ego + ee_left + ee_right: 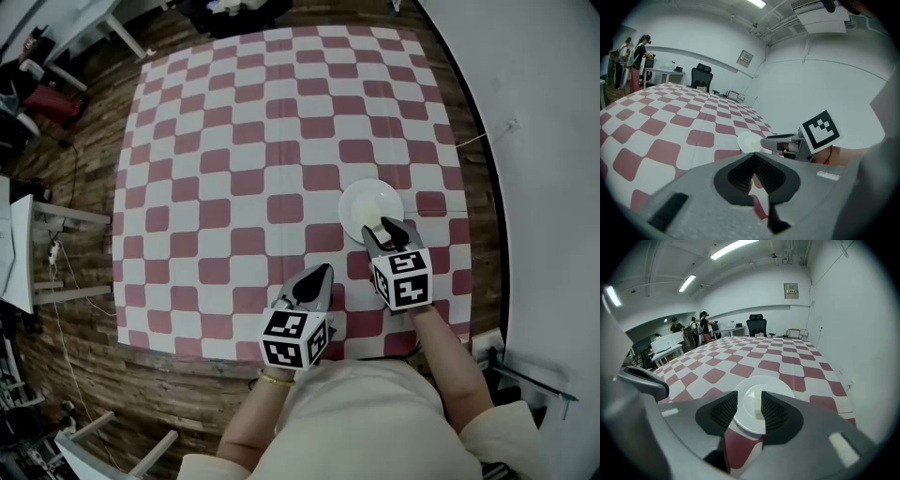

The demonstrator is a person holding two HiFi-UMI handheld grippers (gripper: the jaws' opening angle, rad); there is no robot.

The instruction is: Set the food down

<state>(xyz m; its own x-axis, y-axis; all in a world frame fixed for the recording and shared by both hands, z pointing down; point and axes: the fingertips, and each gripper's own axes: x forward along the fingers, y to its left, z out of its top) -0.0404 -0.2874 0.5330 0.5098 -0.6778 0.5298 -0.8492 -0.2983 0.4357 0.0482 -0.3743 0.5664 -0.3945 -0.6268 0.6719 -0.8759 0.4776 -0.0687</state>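
Note:
A white plate (364, 199) sits on the red-and-white checked tablecloth (234, 169) near its right edge. In the right gripper view a small pale block of food (757, 404) rests on the plate (764, 380). My right gripper (749, 401) hangs just over the plate's near side, open; the block lies by the right-hand pad, with a clear gap to the other pad. My left gripper (322, 274) hovers over the cloth to the left of the plate, its jaws closed tip to tip with nothing seen between them. From the left gripper view (753, 157) the plate (748, 140) and right gripper (768, 142) show ahead.
The table's front edge (234, 349) lies just below both grippers, and a white wall (544, 141) curves along the right side. Wooden floor and white desks (28, 244) lie to the left. A black office chair (756, 325) and people (702, 326) stand beyond the far end.

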